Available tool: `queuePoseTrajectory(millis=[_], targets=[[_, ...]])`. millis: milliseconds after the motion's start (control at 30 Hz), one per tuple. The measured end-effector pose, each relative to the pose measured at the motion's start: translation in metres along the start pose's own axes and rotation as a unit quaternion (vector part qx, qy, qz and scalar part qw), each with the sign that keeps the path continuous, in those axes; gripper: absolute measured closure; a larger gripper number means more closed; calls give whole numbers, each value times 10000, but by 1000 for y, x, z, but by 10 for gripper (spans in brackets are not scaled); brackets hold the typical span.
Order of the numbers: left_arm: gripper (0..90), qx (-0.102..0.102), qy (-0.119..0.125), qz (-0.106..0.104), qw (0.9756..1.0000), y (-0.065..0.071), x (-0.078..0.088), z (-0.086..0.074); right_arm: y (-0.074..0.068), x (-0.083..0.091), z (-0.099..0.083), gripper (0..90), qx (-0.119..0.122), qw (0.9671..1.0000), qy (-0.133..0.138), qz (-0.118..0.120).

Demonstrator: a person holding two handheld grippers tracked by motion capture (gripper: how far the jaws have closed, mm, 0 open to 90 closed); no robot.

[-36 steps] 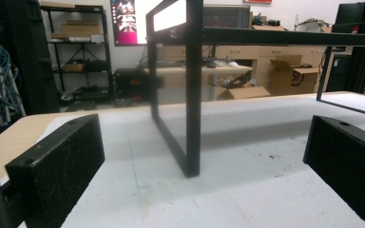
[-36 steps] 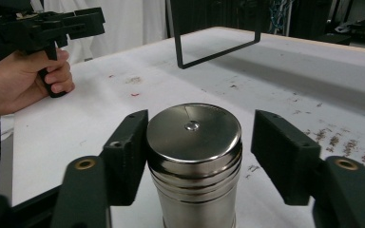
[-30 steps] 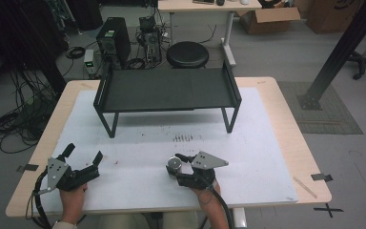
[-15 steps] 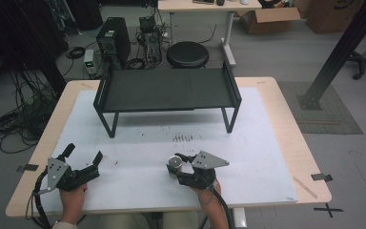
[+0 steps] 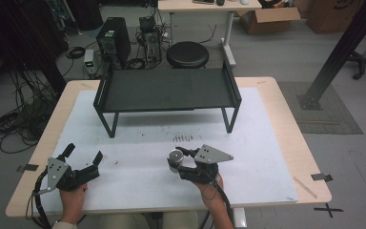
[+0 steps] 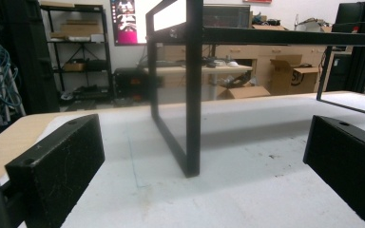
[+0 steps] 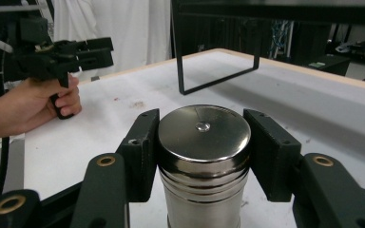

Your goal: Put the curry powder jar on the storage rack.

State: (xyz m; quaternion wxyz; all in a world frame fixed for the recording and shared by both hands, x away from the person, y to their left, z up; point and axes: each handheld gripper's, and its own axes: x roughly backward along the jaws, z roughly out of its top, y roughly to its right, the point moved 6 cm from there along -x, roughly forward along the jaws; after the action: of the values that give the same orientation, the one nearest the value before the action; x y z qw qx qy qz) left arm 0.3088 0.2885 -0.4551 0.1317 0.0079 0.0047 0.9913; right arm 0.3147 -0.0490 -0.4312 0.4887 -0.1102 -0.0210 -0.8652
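Note:
A shiny steel canister (image 7: 202, 156) with a round lid stands upright on the white mat, seen small in the high view as the canister (image 5: 175, 157). My right gripper (image 5: 180, 160) is shut on the canister, one black pad (image 7: 141, 147) pressing each side just under the lid. My left gripper (image 5: 83, 156) rests near the table's front left corner, open, with nothing between its wide-spread jaws; in the right gripper view the left gripper (image 7: 95, 50) is held in a hand at the far left. A black metal shelf stand (image 5: 167, 90) occupies the back middle of the mat.
In the left gripper view, one black leg of the stand (image 6: 190, 118) rises straight ahead on the white mat (image 6: 247, 180). A row of small dark marks (image 5: 183, 138) lies in front of the stand. Beyond the table stand a black stool (image 5: 187, 53) and a computer tower (image 5: 113, 36).

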Motion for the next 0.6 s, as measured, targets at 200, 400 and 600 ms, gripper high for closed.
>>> queuePoseTrajectory(millis=[200,400,600], targets=[[2,2,-3,-1,10000,0,0,0,1,1,17,484,83,9999,62,79],[2,3,-2,0,10000,0,0,0,1,-1,31,484,167,9997,52,141],[2,5,-3,-1,10000,0,0,0,1,-2,46,484,222,9994,89,241]])
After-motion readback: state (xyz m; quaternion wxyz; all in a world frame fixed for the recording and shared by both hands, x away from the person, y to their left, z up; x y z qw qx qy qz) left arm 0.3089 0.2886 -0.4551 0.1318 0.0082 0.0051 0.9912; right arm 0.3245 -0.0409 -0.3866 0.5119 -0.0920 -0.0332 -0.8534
